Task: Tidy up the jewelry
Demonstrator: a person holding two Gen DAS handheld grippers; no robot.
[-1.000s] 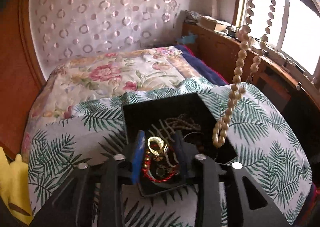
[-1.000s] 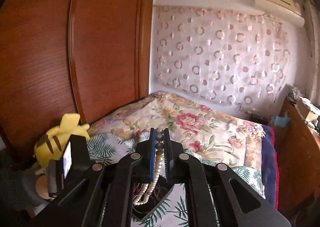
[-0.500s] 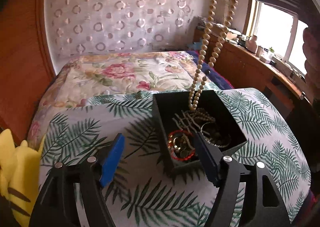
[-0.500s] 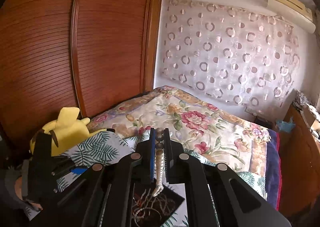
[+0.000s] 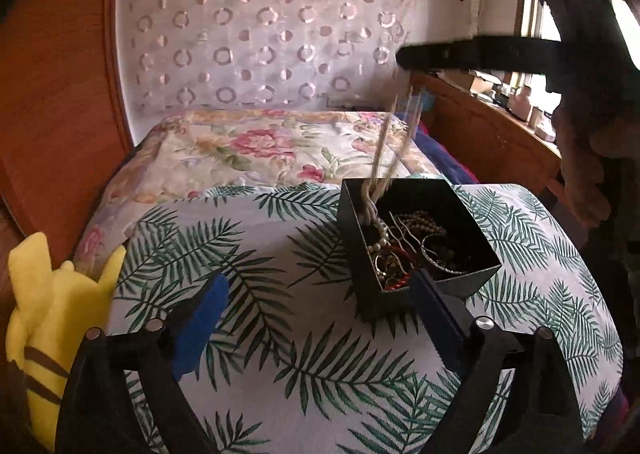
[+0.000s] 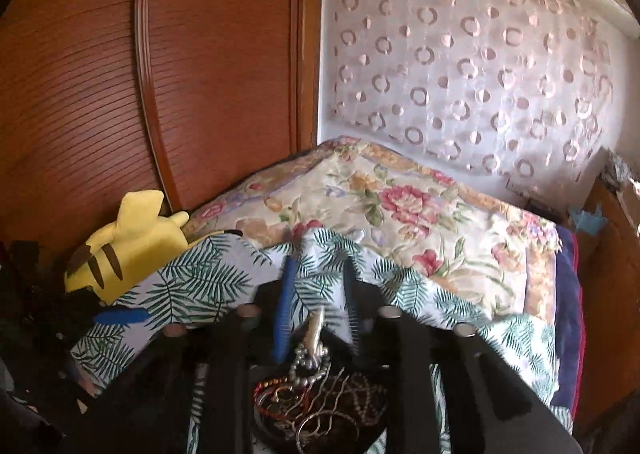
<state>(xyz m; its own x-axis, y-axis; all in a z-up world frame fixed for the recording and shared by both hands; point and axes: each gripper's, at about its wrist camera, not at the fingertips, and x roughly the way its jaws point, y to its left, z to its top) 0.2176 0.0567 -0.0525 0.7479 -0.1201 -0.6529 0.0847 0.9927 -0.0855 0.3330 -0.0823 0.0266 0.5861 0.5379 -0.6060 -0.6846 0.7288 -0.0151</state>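
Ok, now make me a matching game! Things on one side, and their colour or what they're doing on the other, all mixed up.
Things:
1. plush toy
2. jewelry box
3. left tongs
4. bead necklace

Colour or state:
A. black
B. spread wide open
C. yellow
D. trailing down into the box

Pairs: 1-C, 2-A, 3-B, 4-D

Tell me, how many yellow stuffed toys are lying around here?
1. The yellow plush toy sits at the bed's left edge, beside the palm-leaf cloth and in front of the wooden wardrobe. Others could be hidden out of frame.
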